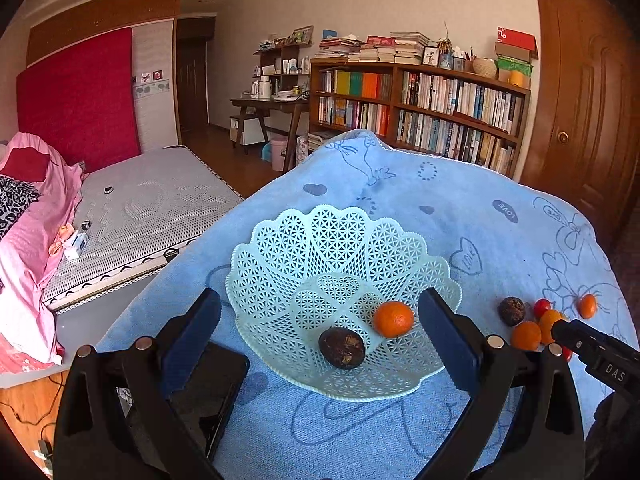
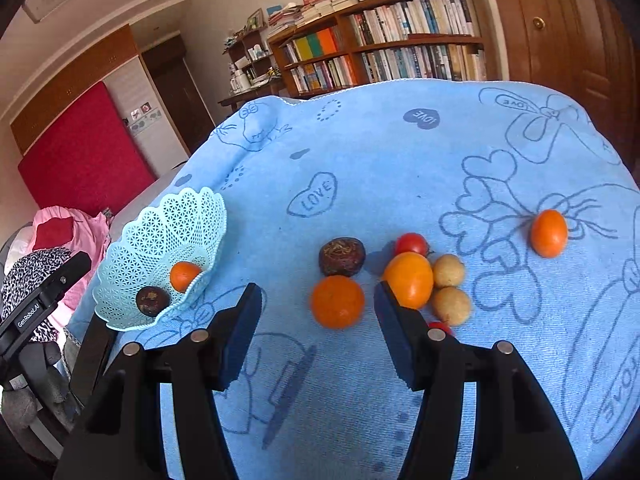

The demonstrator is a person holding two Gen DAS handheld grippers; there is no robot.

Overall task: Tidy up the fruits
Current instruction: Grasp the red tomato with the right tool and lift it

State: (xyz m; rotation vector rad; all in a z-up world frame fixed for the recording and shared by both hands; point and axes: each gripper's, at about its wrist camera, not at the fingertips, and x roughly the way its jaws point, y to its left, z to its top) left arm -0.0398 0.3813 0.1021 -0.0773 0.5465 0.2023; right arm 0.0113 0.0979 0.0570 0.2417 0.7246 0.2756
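The target I select is the small orange fruit (image 2: 337,301), which lies on the blue cloth (image 2: 380,152) covering the table, directly ahead of the right claw (image 2: 318,312) and roughly centred on the gap between its jaws. I judge it light, round and firm-skinned but yielding under pressure; it will roll if nudged from one side, so I plan to take it across its widest part with both pads closing evenly and with modest force. The right claw stands apart and holds nothing. Just behind the target sits a dark wrinkled fruit (image 2: 342,257), touching it or nearly so. To its right is a cluster: a larger orange fruit (image 2: 409,279) just beside the right jaw, a red tomato (image 2: 411,244), and two tan round fruits (image 2: 449,270). The close spacing means the right jaw may bump the larger orange fruit on approach. A further orange fruit (image 2: 549,233) lies well apart on the right. The pale green lattice basket (image 1: 280,248) sits to the left and already contains one orange fruit (image 1: 393,319) and one dark fruit (image 1: 341,347). The left claw (image 1: 320,320) hovers over the basket, jaws apart and empty.
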